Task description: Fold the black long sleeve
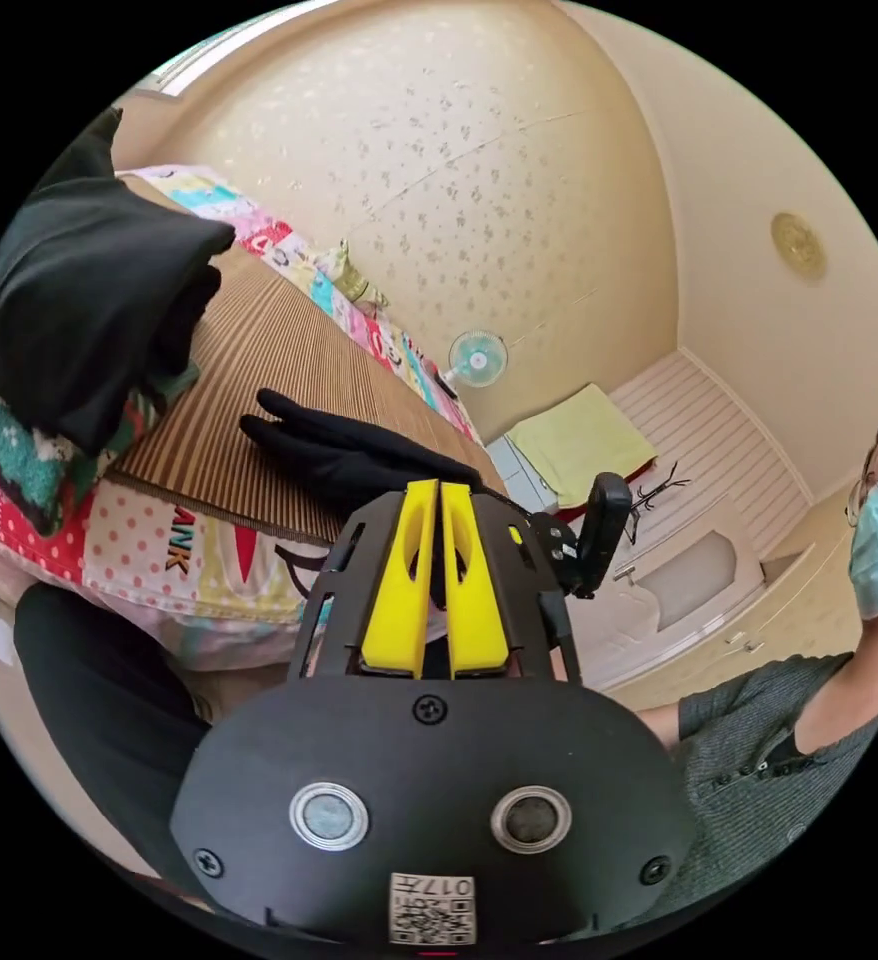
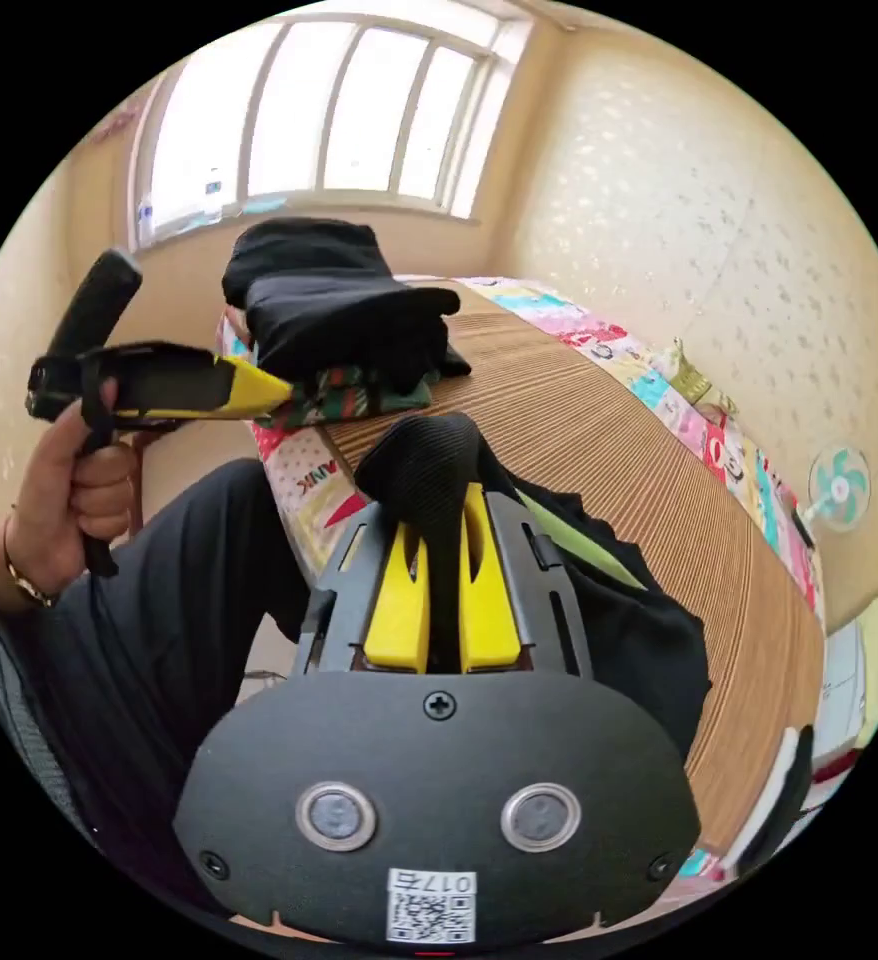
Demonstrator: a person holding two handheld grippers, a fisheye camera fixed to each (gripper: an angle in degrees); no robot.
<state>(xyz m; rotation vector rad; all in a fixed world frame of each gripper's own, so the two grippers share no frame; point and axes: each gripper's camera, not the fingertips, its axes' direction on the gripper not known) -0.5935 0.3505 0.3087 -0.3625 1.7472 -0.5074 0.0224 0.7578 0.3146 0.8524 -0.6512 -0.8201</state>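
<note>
A: Black ribbed cloth, the black long sleeve (image 2: 429,470), stands up in a fold between the yellow jaws of the right gripper (image 2: 442,505) in the right gripper view. Both jaws press on it.

B: And the rest of the garment?

A: It spreads out past the gripper over the striped bamboo mat (image 2: 659,470), near the mat's edge. In the left gripper view part of it lies on the mat (image 1: 289,380) just beyond the jaw tips (image 1: 349,455).

B: What about the left gripper (image 1: 435,495)?

A: Its yellow jaws are drawn together with only a thin slit between them, and I see nothing caught there. In the right gripper view a hand (image 2: 84,480) holds it up off the bed, jaws closed and pointing at a stack of folded black clothes (image 2: 334,295).

B: Where does that stack sit?

A: On a patterned pillow (image 2: 344,400) at the end of the mat, well apart from the long sleeve.
</note>
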